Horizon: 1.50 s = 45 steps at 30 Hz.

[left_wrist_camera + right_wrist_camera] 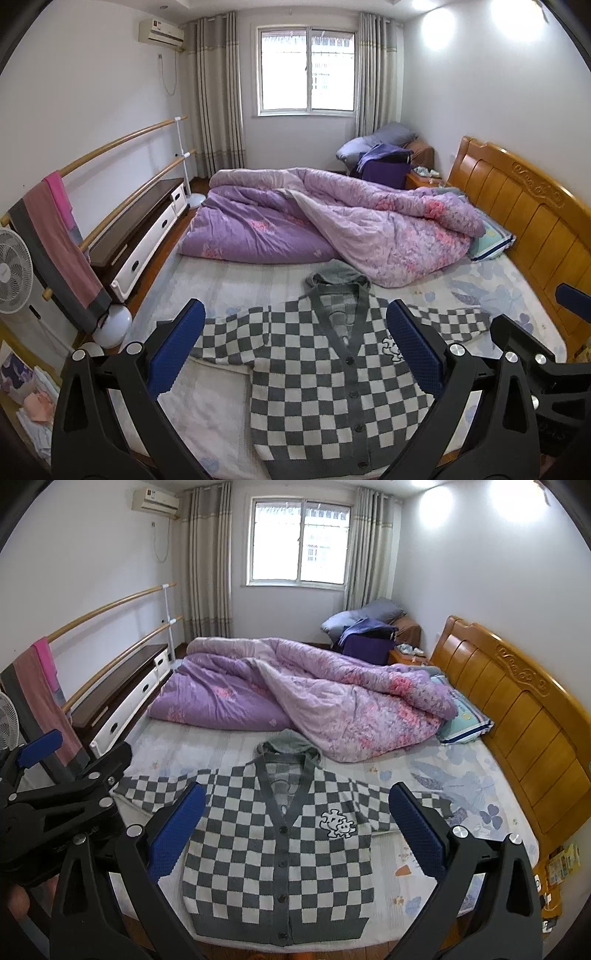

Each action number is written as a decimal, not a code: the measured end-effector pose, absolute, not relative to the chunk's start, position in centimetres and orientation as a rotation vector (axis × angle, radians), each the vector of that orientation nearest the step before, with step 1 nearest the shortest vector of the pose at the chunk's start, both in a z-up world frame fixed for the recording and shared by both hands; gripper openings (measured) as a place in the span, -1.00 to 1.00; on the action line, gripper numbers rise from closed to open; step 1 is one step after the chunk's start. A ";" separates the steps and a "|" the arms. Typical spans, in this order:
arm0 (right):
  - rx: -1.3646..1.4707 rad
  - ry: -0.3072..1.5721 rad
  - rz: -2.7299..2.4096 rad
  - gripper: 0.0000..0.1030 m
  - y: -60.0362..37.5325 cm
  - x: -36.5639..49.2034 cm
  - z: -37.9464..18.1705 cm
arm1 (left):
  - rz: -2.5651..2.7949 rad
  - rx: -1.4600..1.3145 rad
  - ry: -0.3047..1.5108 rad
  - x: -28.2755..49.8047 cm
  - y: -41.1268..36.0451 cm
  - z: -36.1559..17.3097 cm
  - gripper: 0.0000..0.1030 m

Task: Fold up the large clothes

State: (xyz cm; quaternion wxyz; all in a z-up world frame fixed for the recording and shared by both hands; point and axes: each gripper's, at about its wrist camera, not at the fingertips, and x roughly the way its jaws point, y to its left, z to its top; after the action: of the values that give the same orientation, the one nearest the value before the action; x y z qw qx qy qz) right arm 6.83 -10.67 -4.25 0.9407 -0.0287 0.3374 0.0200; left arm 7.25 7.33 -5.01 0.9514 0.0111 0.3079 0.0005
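Bed point(443, 775): checkered cardigan point(273, 867) spread flat at near edge, sleeves out, ready for folding. My left gripper point(295, 350) and right gripper point(297, 830) hover above it, both agape, empty.

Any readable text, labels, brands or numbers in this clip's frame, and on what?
None can be read.
Air conditioner: a red sticker and a mark, too blurred to read.
Checkered cardigan: a white chest patch, a figure, not letters.
Yellow packets by the bed: print too small.
Headboard: carved ornament only.
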 end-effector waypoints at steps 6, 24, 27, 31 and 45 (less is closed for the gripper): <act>-0.049 0.740 0.086 0.86 -10.8 11.3 -6.2 | -0.007 0.012 0.678 11.9 6.8 -6.7 0.91; -0.032 1.054 0.331 0.76 -9.3 28.0 -21.9 | 0.091 -0.205 1.096 27.3 14.9 -23.1 0.91; 0.002 1.139 0.363 0.50 -8.1 30.0 -24.9 | 0.112 -0.286 1.145 28.4 19.9 -27.4 0.91; 0.078 1.264 0.367 0.11 -6.2 32.5 -29.0 | 0.084 -0.423 1.162 29.4 26.2 -32.3 0.91; 0.306 1.423 0.362 0.20 5.7 39.1 -44.5 | 0.304 -0.758 1.278 34.7 48.6 -47.6 0.91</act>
State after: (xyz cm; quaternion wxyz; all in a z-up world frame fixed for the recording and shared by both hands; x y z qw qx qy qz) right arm 39.08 5.75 -44.53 0.7317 0.1392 0.6466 0.1646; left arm 34.72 48.62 -47.58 0.7258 -0.3437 0.5796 0.1381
